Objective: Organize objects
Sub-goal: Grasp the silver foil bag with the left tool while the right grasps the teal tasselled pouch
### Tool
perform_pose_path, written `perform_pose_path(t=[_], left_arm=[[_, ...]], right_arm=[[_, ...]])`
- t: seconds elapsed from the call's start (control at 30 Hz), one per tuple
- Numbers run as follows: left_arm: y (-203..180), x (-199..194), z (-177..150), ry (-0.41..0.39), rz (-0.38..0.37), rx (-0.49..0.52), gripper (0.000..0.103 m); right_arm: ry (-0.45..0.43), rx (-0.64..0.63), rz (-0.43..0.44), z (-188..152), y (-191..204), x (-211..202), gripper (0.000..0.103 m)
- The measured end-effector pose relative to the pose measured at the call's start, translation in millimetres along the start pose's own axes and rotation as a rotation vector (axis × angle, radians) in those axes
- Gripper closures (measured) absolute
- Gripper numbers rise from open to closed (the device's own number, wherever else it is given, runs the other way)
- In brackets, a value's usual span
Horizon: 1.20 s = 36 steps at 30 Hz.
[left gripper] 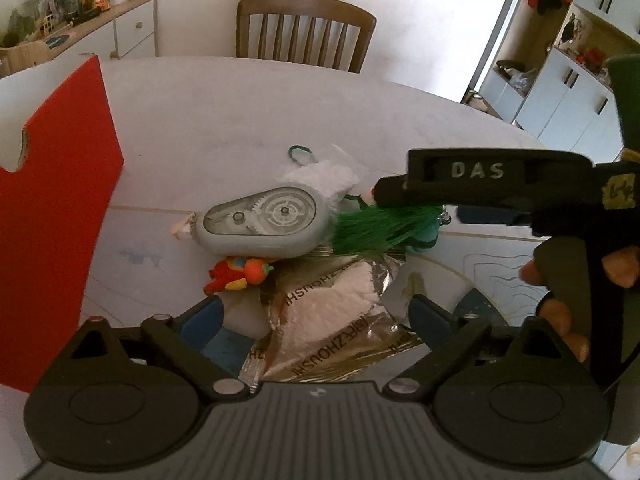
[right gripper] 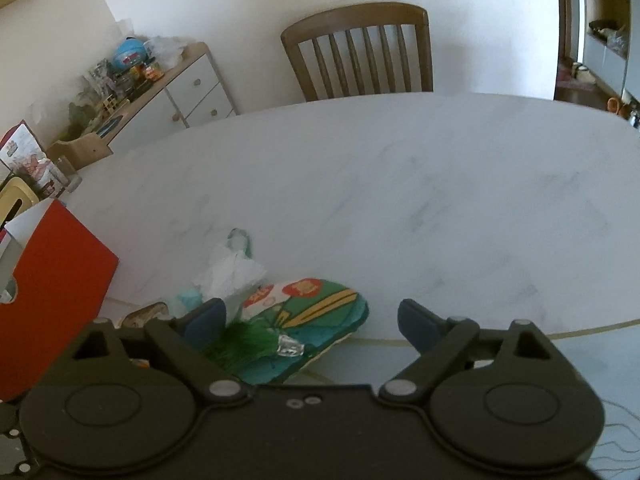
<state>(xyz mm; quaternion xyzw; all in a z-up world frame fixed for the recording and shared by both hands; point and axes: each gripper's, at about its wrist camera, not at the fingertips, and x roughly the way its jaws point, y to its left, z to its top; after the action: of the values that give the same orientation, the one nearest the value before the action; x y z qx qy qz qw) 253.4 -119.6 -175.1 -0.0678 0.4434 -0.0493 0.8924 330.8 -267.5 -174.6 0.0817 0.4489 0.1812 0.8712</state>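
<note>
My left gripper (left gripper: pixel 316 320) is open, its blue pads on either side of a silver foil packet (left gripper: pixel 332 308) with white contents that lies flat on the table. Just beyond it lie a grey correction-tape dispenser (left gripper: pixel 260 220), a small red and orange toy (left gripper: pixel 236 274), a white fluffy piece (left gripper: pixel 320 176) and a green tassel (left gripper: pixel 380 228). My right gripper (left gripper: pixel 416 206) reaches in from the right above the tassel. In the right wrist view the right gripper (right gripper: pixel 312 320) is open over the green tassel (right gripper: pixel 248 340) with its clear bead and a green patterned pouch (right gripper: pixel 320 312). Neither gripper holds anything.
A red box (left gripper: pixel 60 200) stands at the left by the pile, also the red box (right gripper: pixel 52 300) in the right wrist view. A wooden chair (right gripper: pixel 360 52) is behind the white table (right gripper: pixel 440 200). A cluttered sideboard (right gripper: pixel 160 92) lines the far wall. A hand (left gripper: pixel 560 312) grips the right tool.
</note>
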Motion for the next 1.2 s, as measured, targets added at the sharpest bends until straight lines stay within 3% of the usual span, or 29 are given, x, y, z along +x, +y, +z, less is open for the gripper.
perform_pose_path(t=[0.2, 0.57, 0.87, 1.2], left_arm=[[-5, -2, -2, -0.002, -0.028, -0.001, 0.026], [-8, -7, 0, -0.003, -0.029, -0.015, 0.05], [-8, -15, -5, -0.005, -0.057, 0.01, 0.058], [-1, -34, -16, 0.021, -0.08, 0.012, 0.059]], right_arm=[[0.022, 0.014, 0.028, -4, 1, 2, 0.016], [0.022, 0.049, 0.04, -8, -1, 1, 0.048], [-0.031, 0.046, 0.027, -17, -6, -28, 0.053], [-0.072, 0.034, -0.023, -48, -13, -85, 0.053]])
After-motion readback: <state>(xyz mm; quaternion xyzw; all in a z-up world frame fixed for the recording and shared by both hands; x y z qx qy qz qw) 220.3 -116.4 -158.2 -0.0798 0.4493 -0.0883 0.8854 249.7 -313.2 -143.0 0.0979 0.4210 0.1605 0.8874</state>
